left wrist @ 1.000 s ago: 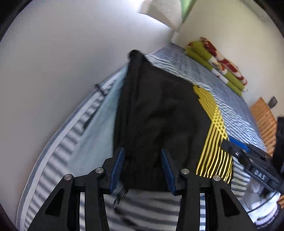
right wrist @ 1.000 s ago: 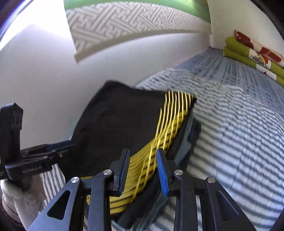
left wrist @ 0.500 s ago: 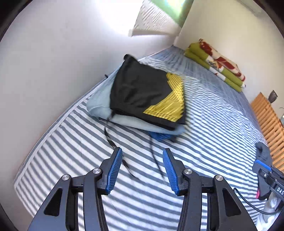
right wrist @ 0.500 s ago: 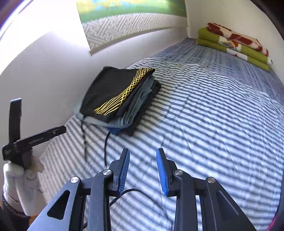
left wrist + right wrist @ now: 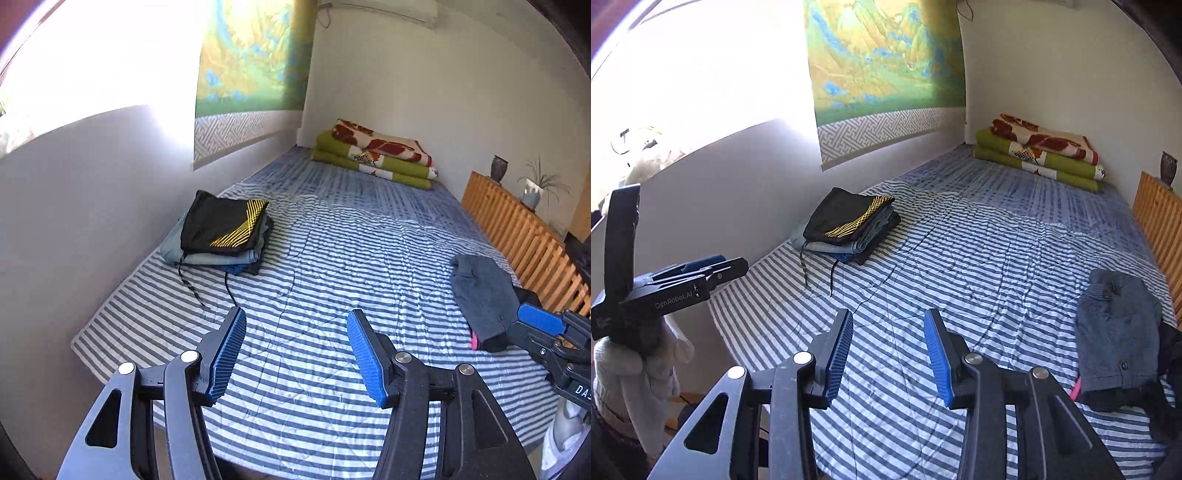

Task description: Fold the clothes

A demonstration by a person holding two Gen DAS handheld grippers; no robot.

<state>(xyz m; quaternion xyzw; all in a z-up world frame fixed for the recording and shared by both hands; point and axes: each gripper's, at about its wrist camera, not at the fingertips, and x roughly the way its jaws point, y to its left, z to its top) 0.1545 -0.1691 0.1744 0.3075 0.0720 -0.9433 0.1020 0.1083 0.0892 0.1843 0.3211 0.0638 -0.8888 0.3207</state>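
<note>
A stack of folded clothes (image 5: 221,236) (image 5: 849,229) lies on the striped bed by the left wall, topped by a black garment with yellow lines; black drawstrings trail from it. An unfolded grey garment (image 5: 484,295) (image 5: 1115,332) lies at the bed's right edge over dark clothes. My left gripper (image 5: 295,354) is open above the near bed with nothing between its fingers. My right gripper (image 5: 888,356) is also open and empty. Both hover well back from the stack. The right gripper's blue tip (image 5: 539,323) shows near the grey garment in the left wrist view.
The striped bed cover (image 5: 332,258) runs back to a folded green and floral blanket (image 5: 373,155) at the far wall. A wooden slatted rail (image 5: 517,236) with a vase and a plant borders the right side. A landscape scroll (image 5: 882,62) hangs on the left wall.
Both grippers have pulled back and up from the folded stack, which they were close over a second ago. The black and yellow garment stays on top of the stack.
</note>
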